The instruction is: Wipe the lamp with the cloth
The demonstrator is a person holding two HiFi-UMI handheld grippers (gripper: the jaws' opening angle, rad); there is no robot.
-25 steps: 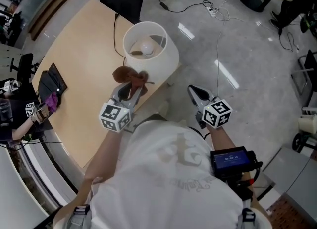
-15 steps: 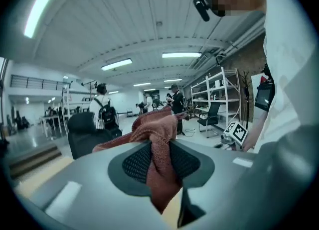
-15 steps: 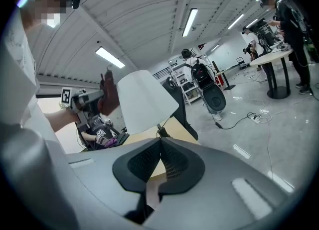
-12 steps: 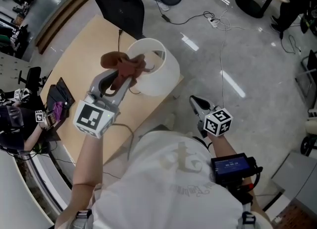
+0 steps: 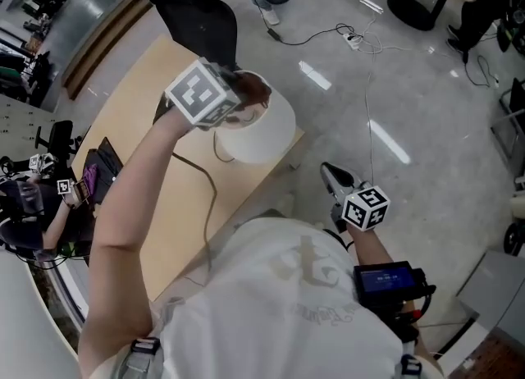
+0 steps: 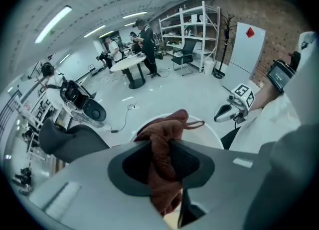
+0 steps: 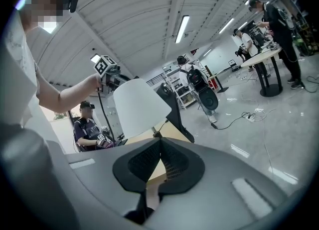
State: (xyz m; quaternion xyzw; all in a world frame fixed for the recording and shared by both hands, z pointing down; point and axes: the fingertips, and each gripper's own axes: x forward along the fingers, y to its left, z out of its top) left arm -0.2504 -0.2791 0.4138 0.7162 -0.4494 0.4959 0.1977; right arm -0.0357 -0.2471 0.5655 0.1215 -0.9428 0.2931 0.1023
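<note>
The lamp's white shade (image 5: 267, 133) stands on the wooden table (image 5: 135, 115), seen from above. My left gripper (image 5: 239, 95) hangs over the shade's open top, pointing steeply down, shut on a brown cloth (image 5: 253, 89). In the left gripper view the cloth (image 6: 163, 142) is bunched between the pads of the left gripper (image 6: 167, 148), with the shade's rim (image 6: 212, 130) just beyond. The right gripper (image 5: 336, 179) is held off the table's edge, to the right of the lamp. In the right gripper view its jaws (image 7: 160, 150) are shut and empty, facing the shade (image 7: 139, 105).
A black office chair (image 5: 197, 16) stands behind the table. A black device (image 5: 100, 174) lies at the table's left, near a seated person (image 5: 33, 205). The lamp's cord (image 5: 205, 180) runs across the tabletop. Cables (image 5: 361, 20) trail over the grey floor on the right.
The left gripper has risen with the cloth from the near side of the shade to above its top rim, rolling as it went. The right gripper has stayed put.
</note>
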